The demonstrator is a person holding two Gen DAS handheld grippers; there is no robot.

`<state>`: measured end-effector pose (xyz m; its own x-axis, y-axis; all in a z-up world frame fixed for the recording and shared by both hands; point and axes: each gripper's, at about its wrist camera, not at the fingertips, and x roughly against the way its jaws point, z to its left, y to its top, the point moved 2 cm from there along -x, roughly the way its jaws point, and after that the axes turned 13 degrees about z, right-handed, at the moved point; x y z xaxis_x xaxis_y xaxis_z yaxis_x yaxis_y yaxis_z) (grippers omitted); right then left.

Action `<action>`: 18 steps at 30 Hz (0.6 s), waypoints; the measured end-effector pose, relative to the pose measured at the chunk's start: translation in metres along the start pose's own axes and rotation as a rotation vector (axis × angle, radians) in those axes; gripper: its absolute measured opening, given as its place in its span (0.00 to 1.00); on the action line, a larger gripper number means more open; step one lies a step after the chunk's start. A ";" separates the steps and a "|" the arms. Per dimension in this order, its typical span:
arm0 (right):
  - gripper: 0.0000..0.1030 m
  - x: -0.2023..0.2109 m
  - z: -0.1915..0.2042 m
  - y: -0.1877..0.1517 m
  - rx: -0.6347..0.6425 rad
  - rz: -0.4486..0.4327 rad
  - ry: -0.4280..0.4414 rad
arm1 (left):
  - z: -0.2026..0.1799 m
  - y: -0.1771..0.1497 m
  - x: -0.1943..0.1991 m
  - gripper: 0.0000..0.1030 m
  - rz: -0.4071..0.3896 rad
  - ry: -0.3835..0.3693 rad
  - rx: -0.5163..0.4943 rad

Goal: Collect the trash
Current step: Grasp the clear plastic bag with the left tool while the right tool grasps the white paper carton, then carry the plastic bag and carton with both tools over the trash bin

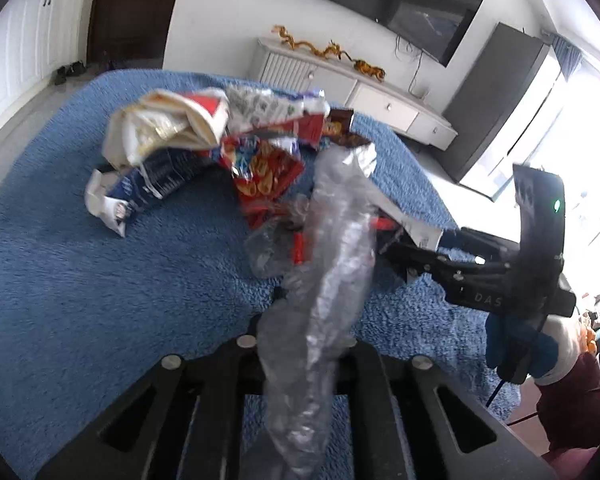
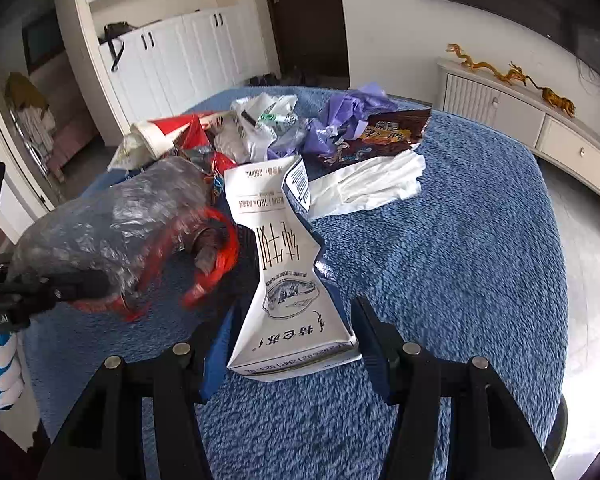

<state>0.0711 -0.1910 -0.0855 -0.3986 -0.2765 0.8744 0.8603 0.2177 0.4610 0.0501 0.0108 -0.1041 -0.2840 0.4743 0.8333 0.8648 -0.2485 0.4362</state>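
left gripper (image 1: 300, 360): jaws clamped on clear plastic wrap (image 1: 332, 248) | right gripper (image 2: 292, 344): jaws half-spread around flattened milk carton (image 2: 288, 280), contact not discernible | blue-covered tabletop (image 2: 440, 260)

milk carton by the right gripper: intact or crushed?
Crushed. The milk carton lies flat on the blue cover, pinched and creased at its middle.

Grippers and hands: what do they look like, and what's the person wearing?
Both are black handheld units. The right gripper has white "DAS" lettering, a green LED and a trailing dark cable. The left gripper carries a white label. Each hand wears a blue-and-white glove; a maroon sleeve follows.
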 end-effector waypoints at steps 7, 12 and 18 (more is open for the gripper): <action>0.52 0.025 -0.016 -0.029 -0.078 -0.026 0.057 | -0.015 -0.009 0.036 0.06 -0.054 -0.023 0.008; 0.51 0.049 -0.025 -0.051 -0.137 -0.071 0.078 | -0.032 -0.010 0.055 0.06 -0.073 -0.037 -0.012; 0.51 0.072 -0.042 -0.071 -0.204 -0.138 0.094 | -0.070 0.001 0.055 0.06 -0.074 -0.017 -0.087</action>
<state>-0.0051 -0.2661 -0.0612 -0.4935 -0.3780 0.7833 0.8499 -0.0183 0.5267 0.0063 -0.0229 -0.0340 -0.3385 0.5080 0.7921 0.8025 -0.2838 0.5249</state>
